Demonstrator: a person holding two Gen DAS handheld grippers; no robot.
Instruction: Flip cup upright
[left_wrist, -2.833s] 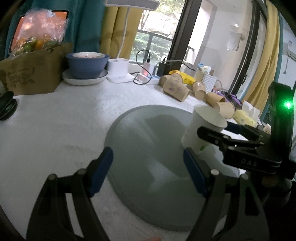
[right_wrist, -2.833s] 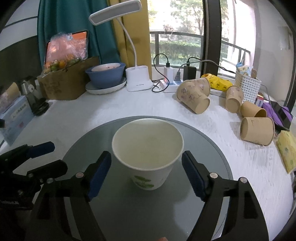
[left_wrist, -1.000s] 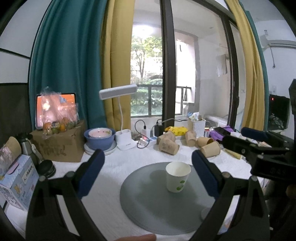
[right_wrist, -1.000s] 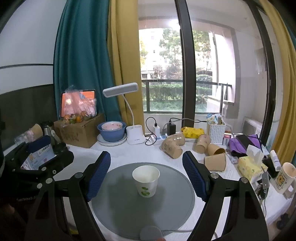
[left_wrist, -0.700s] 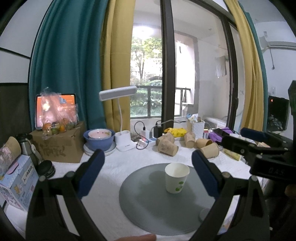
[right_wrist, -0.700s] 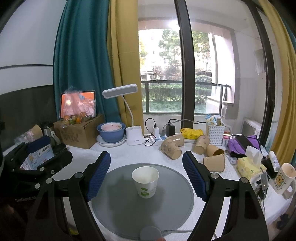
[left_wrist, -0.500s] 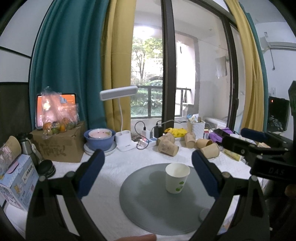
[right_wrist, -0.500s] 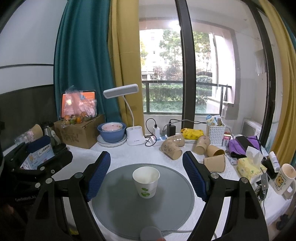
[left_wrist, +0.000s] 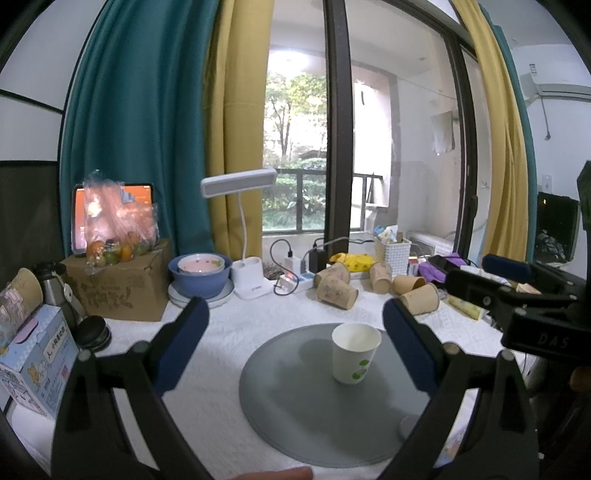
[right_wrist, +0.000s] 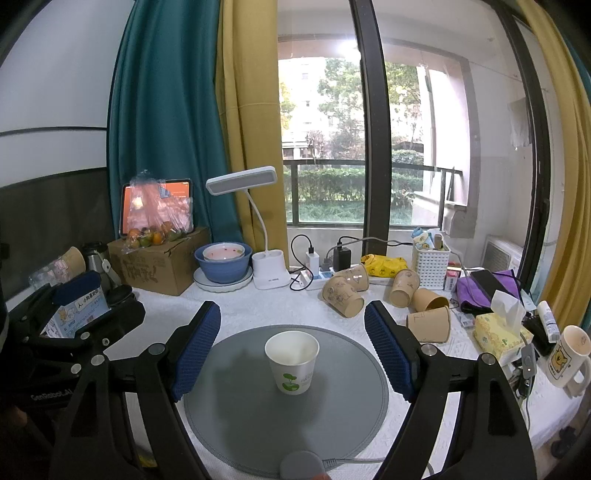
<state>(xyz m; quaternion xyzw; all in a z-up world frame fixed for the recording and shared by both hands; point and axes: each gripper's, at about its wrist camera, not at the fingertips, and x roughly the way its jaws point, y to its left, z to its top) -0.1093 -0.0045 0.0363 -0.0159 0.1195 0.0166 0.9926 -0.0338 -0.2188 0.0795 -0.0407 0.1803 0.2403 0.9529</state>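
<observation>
Both tongs are spread wide and grip nothing: left tongs (left_wrist: 293, 341), right tongs (right_wrist: 291, 349). At lower centre of both views the paper cup (right_wrist: 292, 357) is seen upright, mouth up, on the grey round mat (right_wrist: 236, 413), on the counter (right_wrist: 258, 306). It is judged light, thin-walled and easily crushed; a gentle hold across the side wall below the rim is advised. A green leaf print is noted; its small text is illegible. "GenRobot.AI" is read at lower left of the right view, "DAS" at right of the left view.

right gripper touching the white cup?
Apart. In the right wrist view the right gripper is open, and grey mat shows between each blue pad and the white cup.
</observation>
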